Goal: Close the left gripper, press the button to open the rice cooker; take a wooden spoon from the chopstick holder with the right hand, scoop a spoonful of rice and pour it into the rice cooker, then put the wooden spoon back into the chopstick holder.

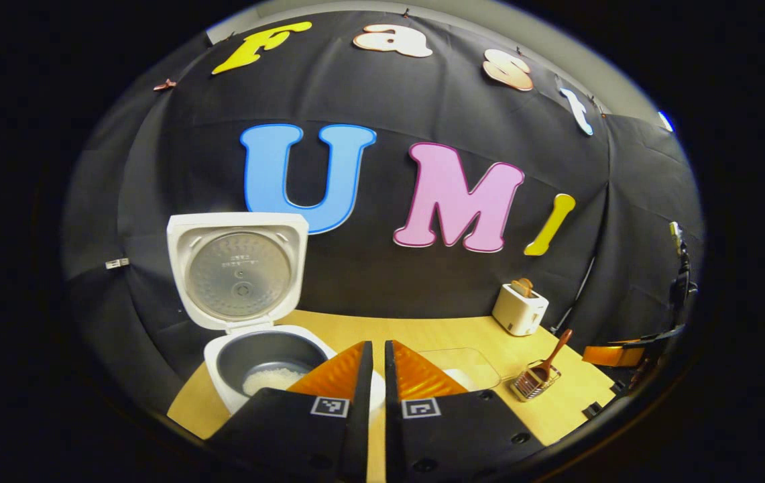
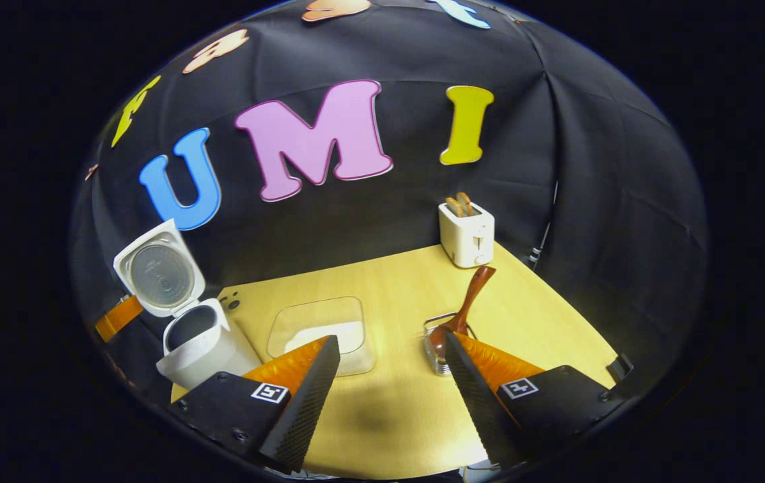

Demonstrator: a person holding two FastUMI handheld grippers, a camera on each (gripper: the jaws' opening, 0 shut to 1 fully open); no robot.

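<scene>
The white rice cooker (image 1: 234, 376) stands at the table's left with its lid (image 1: 237, 270) raised; some white rice lies in its dark pot (image 1: 271, 379). My left gripper (image 1: 379, 355) hovers just right of the pot, shut with nothing between its fingers. In the right gripper view the cooker (image 2: 198, 345) is at the left. The wooden spoon (image 2: 464, 305) leans in the wire chopstick holder (image 2: 437, 352), handle up. My right gripper (image 2: 392, 355) is open, the holder just beyond its right finger. A clear container of rice (image 2: 325, 332) sits beyond its left finger.
A white toaster (image 2: 467, 233) with bread slices stands at the back of the wooden table (image 2: 382, 409), near the black cloth wall. In the left gripper view the holder and spoon (image 1: 538, 376) lie to the right, with the other gripper (image 1: 613, 354) beyond at the edge.
</scene>
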